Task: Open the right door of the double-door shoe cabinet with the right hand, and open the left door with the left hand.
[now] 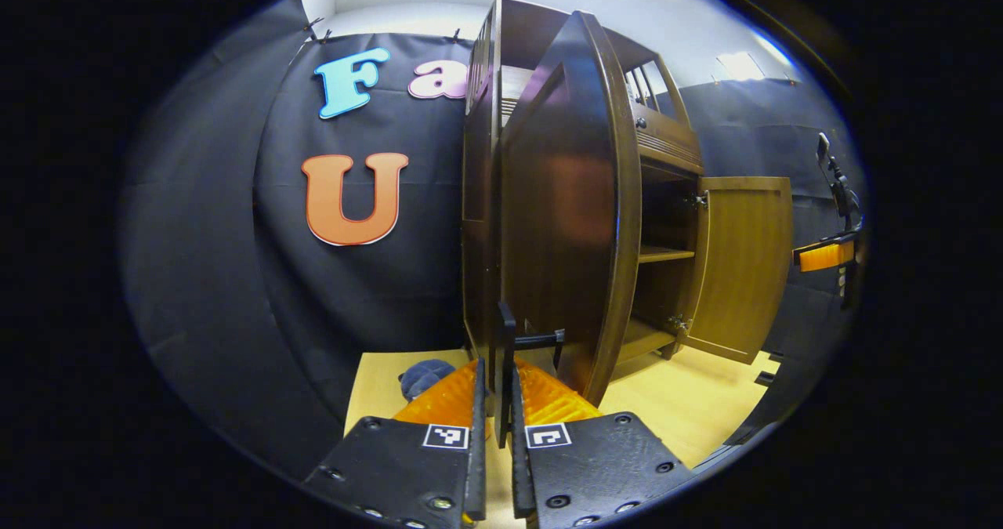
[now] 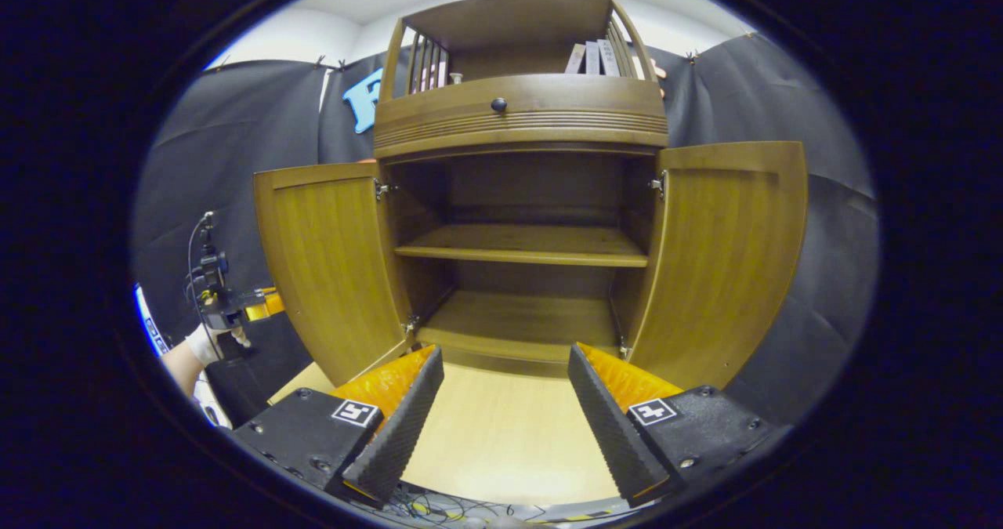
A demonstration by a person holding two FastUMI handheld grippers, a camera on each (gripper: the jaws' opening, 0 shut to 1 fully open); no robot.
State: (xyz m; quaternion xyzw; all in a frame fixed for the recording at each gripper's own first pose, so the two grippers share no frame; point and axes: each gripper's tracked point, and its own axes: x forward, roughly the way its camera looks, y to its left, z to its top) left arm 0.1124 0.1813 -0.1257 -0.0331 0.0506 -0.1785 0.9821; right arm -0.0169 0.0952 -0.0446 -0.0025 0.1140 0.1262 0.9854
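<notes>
Item: double-door shoe cabinet [image 2: 521,121], dark-stained wood, standing at centre frame of the right gripper view on a pale floor [image 2: 501,435].

Doors: both stood swung wide. Left door [image 2: 329,262] sat at left of centre, right door [image 2: 725,255] at right of centre, their lighter inner faces turned outward. Two bare shelves showed between them; a knobbed drawer and a railed top sat above.

Left gripper [image 1: 495,388]: at bottom centre of the left gripper view, pressed together on the thin bar handle [image 1: 505,372] of the left door.

Right gripper [image 2: 505,372]: at bottom centre, spread wide, pinching nothing, apart from the cabinet.

Handling note: the task appeared nearly complete. Advised to part the left fingers squarely and back off along the handle's line, so the door was not dragged shut.
</notes>
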